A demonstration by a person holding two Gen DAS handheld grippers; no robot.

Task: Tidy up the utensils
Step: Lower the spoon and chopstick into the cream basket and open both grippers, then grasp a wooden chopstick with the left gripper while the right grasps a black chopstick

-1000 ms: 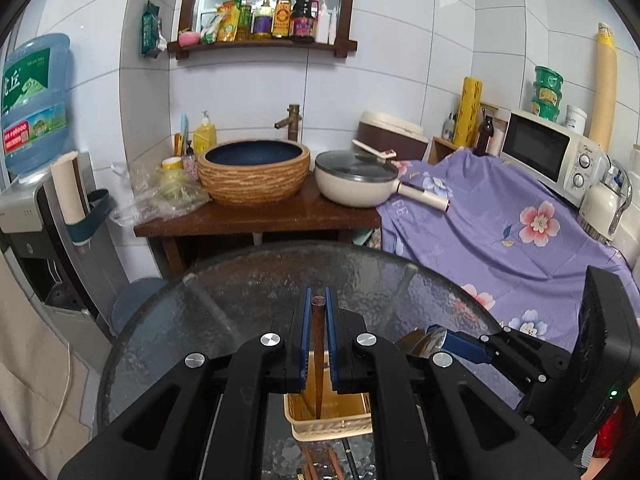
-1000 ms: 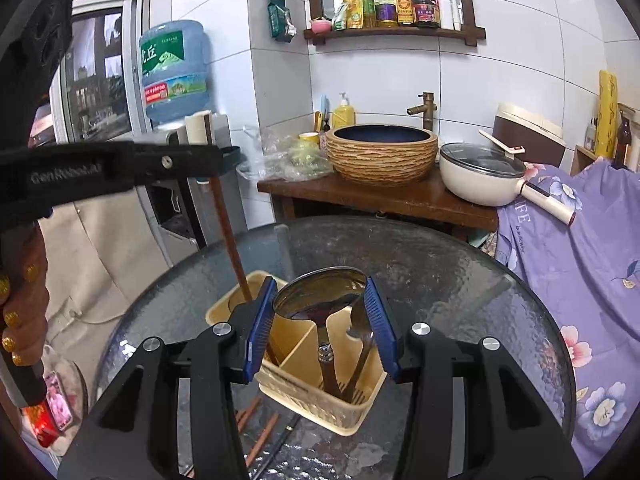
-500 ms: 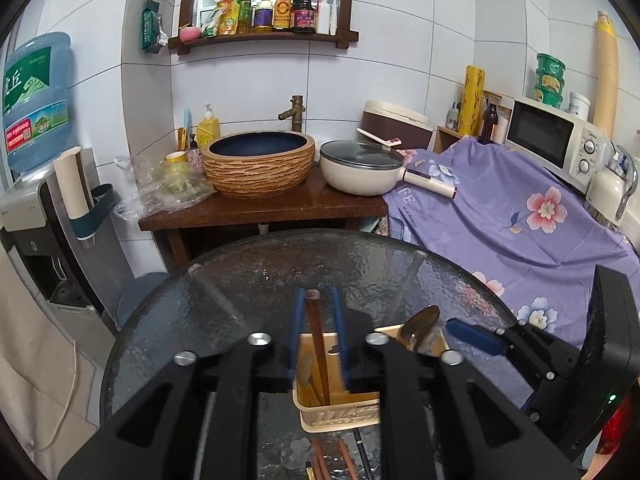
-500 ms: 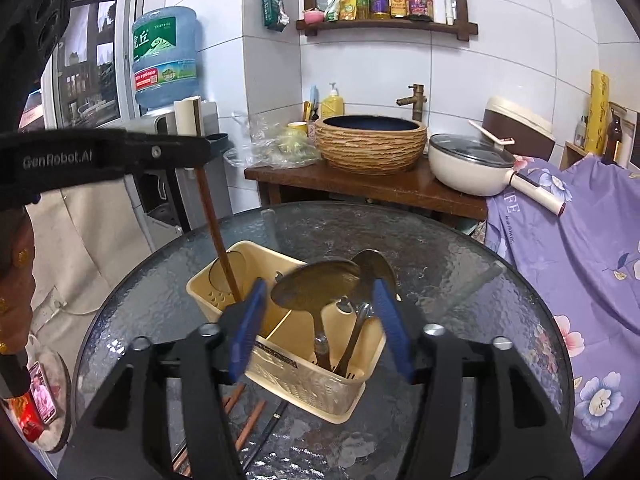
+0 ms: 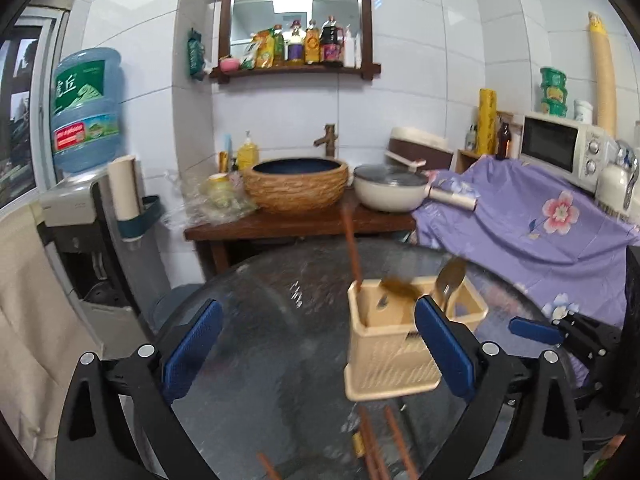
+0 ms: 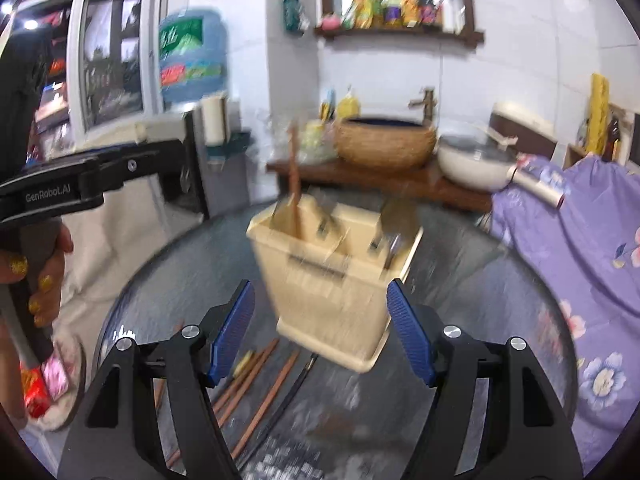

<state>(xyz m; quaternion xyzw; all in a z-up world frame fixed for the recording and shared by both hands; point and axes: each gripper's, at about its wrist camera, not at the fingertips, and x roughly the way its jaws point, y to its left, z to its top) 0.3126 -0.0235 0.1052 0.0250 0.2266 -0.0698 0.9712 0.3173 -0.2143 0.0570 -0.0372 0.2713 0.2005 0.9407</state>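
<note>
A beige utensil caddy (image 5: 394, 350) (image 6: 334, 276) stands on the round glass table (image 5: 272, 344). A brown chopstick (image 5: 352, 252) (image 6: 295, 184) leans upright in its left compartment. Spoons (image 5: 450, 278) (image 6: 394, 220) stand in the right compartments. Several loose brown chopsticks (image 5: 384, 440) (image 6: 256, 376) lie on the glass in front of the caddy. My left gripper (image 5: 316, 350) is open and empty, left of the caddy. My right gripper (image 6: 320, 336) is open and empty, in front of the caddy.
A wooden stand with a woven basin (image 5: 296, 184) and a white pot (image 5: 388, 194) is behind the table. A purple floral cloth (image 5: 540, 224) covers the right side. A water dispenser (image 5: 84, 128) stands at the left. A thin black utensil (image 6: 300, 372) lies by the chopsticks.
My left gripper let go of the chopstick, which now stands in the caddy, and opened wide. My right gripper released the spoon into the caddy. Both pulled back.
</note>
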